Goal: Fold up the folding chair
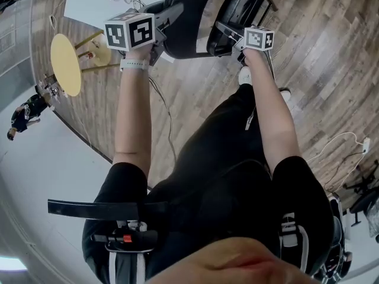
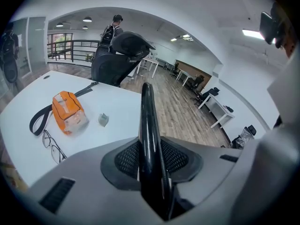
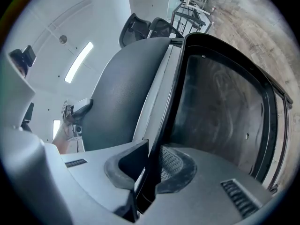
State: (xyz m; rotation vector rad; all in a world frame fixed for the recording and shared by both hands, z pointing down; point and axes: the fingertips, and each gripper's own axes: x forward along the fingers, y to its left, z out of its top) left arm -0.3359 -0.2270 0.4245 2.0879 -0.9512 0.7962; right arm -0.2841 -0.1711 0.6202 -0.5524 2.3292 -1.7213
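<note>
Folding chair [image 1: 192, 34]: L gripper [image 2: 150, 146] clamped on its thin black edge, R gripper [image 3: 152, 165] clamped on black frame rim by seat panel. Chair's on wood floor [image 1: 201, 93], beside white desk [image 2: 112, 121] w/ orange pouch [image 2: 69, 112], glasses [image 2: 51, 144].

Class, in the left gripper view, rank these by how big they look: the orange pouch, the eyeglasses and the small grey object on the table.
1. orange pouch
2. eyeglasses, close behind; they lie nearer the camera, so that gap is unsure
3. small grey object, clearly smallest
</note>
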